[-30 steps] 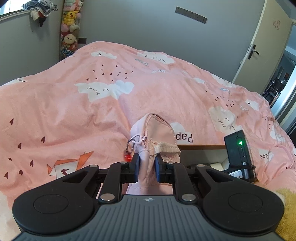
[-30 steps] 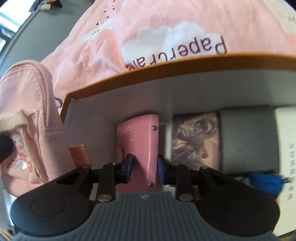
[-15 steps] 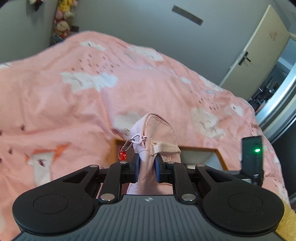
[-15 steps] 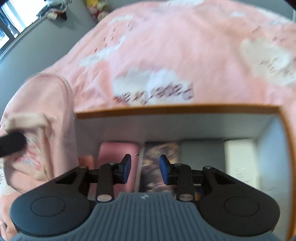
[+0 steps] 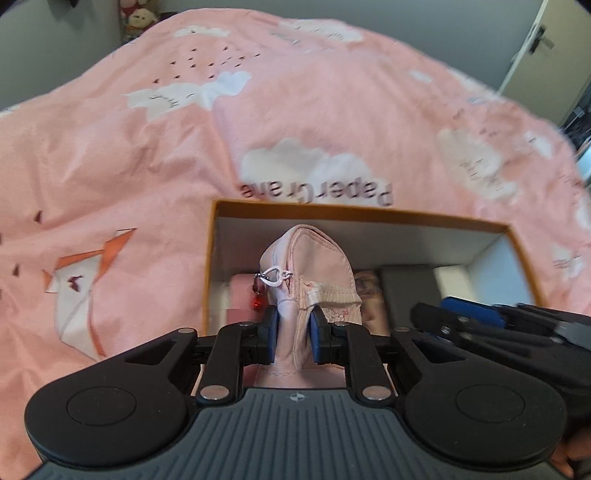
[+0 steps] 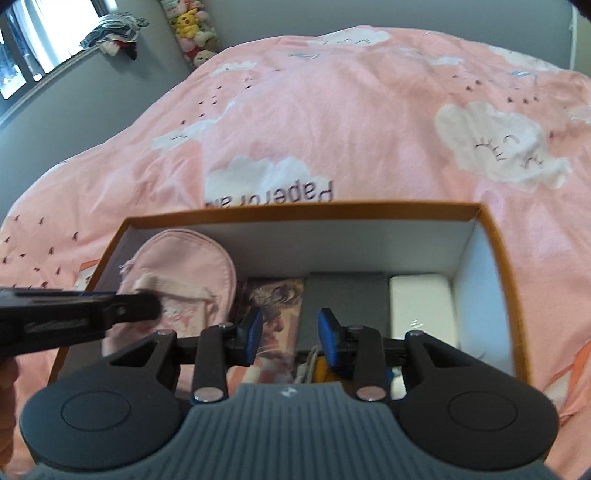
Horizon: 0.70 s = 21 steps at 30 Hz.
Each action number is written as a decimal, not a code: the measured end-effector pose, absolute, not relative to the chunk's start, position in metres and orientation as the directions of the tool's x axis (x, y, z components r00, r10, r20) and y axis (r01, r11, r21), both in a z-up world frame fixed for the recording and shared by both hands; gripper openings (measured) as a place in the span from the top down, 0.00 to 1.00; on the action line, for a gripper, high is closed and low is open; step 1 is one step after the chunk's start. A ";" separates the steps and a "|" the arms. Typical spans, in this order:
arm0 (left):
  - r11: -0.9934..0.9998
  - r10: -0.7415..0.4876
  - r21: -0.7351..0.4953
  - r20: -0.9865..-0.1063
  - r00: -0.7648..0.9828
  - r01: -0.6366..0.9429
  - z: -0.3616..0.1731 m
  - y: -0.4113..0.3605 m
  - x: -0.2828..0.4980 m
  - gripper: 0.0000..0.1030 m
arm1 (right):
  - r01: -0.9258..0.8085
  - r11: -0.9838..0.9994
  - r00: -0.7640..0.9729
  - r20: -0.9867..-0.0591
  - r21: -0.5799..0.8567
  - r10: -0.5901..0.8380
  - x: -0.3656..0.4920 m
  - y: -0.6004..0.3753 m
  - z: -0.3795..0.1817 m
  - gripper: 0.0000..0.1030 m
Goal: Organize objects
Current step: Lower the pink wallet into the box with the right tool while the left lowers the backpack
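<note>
Between the spread jaws of the right gripper (image 6: 290,338) nothing is held; just below them an illustrated card (image 6: 275,306) and a grey flat box (image 6: 345,295) are seen lying side by side on the floor of an orange-rimmed cardboard box (image 6: 496,236), with a white block (image 6: 421,299) further to the right of the jaws. Small yellow and white items nearest the jaws are too blurred to be named.

A pink fabric pouch (image 5: 314,273) is pinched at its lower part by the jaws of the left gripper (image 5: 292,334). The pouch is held upright over the left end of the cardboard box, its rounded top pointing away from the jaws. A white zip pull and a small red charm (image 5: 257,297) are seen hanging at its left seam, and a pale pocket band is stitched across its front. A pink flat item (image 5: 240,295) is partly hidden behind it.

Beyond the jaws, the box is seen resting on a bed under a pink duvet (image 6: 369,110) printed with white clouds. Farthest off, grey walls, plush toys (image 6: 192,33) and a window are visible.
</note>
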<state>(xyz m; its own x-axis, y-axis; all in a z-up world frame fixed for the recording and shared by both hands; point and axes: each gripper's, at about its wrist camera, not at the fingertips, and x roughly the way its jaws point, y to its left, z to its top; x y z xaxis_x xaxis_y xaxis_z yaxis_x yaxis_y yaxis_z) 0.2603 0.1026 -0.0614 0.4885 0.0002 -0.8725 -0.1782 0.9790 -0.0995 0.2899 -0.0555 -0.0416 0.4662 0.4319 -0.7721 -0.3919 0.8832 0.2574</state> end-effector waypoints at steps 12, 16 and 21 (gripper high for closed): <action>0.975 0.221 0.201 -0.828 0.515 -0.095 -0.069 0.072 0.267 0.67 | -0.463 0.827 0.397 -0.760 0.319 0.515 0.282 -0.049 -0.050 0.65; 0.994 0.103 0.070 -0.808 0.580 -0.078 -0.046 0.090 0.254 0.67 | -0.502 0.796 0.354 -0.760 0.337 0.545 0.278 -0.044 -0.049 0.65; 0.994 0.055 -0.022 -0.765 0.641 -0.111 -0.020 0.112 0.227 0.67 | -0.584 0.738 0.283 -0.768 0.337 0.575 0.269 -0.025 -0.049 0.54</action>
